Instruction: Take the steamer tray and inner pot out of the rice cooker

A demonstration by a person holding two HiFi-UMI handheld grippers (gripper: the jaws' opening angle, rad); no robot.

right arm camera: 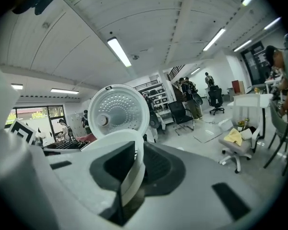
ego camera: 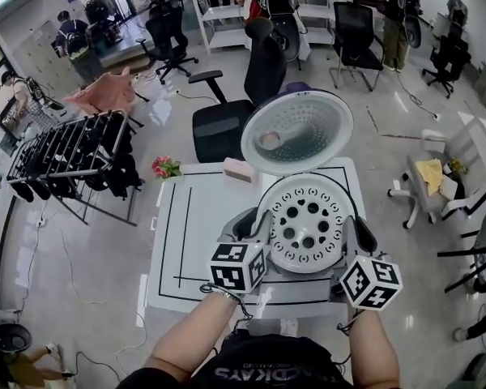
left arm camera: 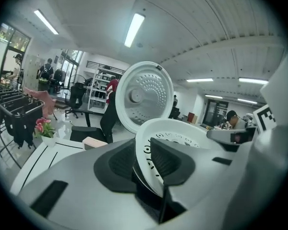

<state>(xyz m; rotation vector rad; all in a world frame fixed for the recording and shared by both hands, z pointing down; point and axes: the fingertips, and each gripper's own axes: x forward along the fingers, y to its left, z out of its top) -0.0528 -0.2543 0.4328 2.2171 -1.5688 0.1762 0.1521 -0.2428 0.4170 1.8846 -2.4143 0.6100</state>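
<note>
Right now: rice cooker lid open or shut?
Open. The lid stands raised behind the steamer tray, its dimpled inner face showing.

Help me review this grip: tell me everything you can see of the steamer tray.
The steamer tray is a round, shallow, white, plastic-looking dish with round holes across its floor and ringed slots around its sloping wall. It is held about level, on the person's side of the raised lid. The left gripper and right gripper each clamp its rim on opposite sides.
</note>
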